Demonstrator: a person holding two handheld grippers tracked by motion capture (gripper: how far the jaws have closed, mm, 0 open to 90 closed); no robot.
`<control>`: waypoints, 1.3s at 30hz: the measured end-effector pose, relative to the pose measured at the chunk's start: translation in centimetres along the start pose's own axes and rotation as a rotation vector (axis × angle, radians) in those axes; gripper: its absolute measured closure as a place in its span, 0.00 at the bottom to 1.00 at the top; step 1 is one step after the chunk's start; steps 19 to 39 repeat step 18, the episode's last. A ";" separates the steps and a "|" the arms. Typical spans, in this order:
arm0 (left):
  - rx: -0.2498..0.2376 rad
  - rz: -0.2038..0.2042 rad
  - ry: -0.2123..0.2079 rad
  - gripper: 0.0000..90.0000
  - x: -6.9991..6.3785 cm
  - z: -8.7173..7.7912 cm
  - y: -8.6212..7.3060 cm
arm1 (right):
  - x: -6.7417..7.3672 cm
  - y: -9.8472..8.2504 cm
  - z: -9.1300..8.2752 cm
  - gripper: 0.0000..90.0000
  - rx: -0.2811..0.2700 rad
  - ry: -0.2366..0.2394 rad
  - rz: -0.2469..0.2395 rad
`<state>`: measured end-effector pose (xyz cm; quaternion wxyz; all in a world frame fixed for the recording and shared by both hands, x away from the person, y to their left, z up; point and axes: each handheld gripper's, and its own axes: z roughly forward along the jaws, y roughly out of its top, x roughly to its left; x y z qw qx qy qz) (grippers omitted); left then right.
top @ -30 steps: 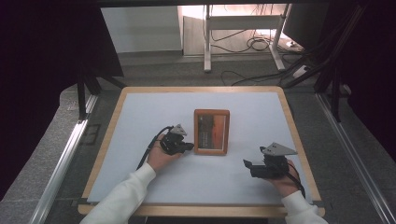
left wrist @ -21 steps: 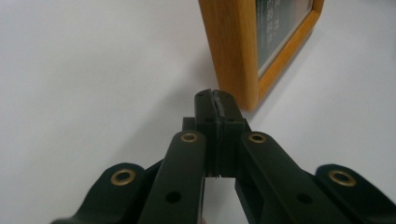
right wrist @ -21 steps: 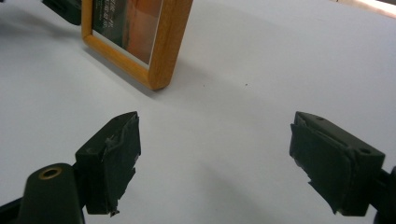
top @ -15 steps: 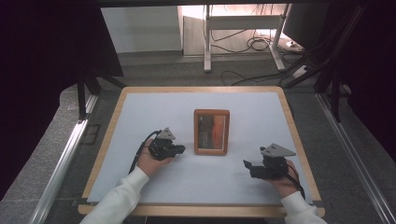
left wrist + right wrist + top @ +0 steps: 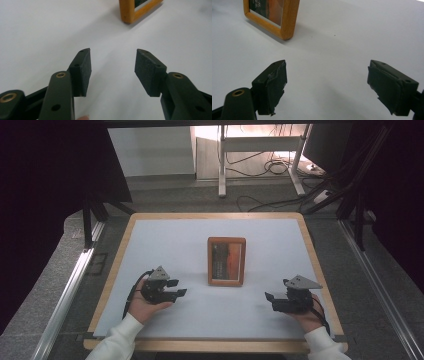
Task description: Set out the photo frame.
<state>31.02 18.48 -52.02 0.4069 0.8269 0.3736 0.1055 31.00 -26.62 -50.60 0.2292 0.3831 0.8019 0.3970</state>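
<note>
While the white worktop (image 5: 165,240) stretches wide inside its wooden rim, a wood-framed picture (image 5: 226,261) lies flat at its middle. Left of the frame and nearer the person, the left gripper (image 5: 181,288) has just been opening, jaws released with nothing between them. Right of the frame, well apart, the right gripper (image 5: 268,300) hangs released, empty too.

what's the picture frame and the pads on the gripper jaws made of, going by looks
The picture frame looks like wood with a smooth orange-brown finish and rounded corners; a shiny pane, glass or clear plastic, covers the picture, judging by the reflections in the right gripper view. The pads on the left gripper look like matte black foam or rubber with a fine grain. The right gripper pads look similar but torn at the edges.
</note>
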 end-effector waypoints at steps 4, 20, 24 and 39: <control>-0.011 -0.027 0.008 0.51 0.2 -0.9 -1.0 | 0.1 -0.2 -0.2 0.18 0.006 -0.011 -0.008; -0.022 -0.031 0.017 0.45 0.6 -0.7 -0.9 | 0.0 -0.2 0.0 0.17 0.007 -0.015 -0.014; -0.022 -0.031 0.017 0.45 0.6 -0.7 -0.9 | 0.0 -0.2 0.0 0.17 0.007 -0.015 -0.014; -0.022 -0.031 0.017 0.45 0.6 -0.7 -0.9 | 0.0 -0.2 0.0 0.17 0.007 -0.015 -0.014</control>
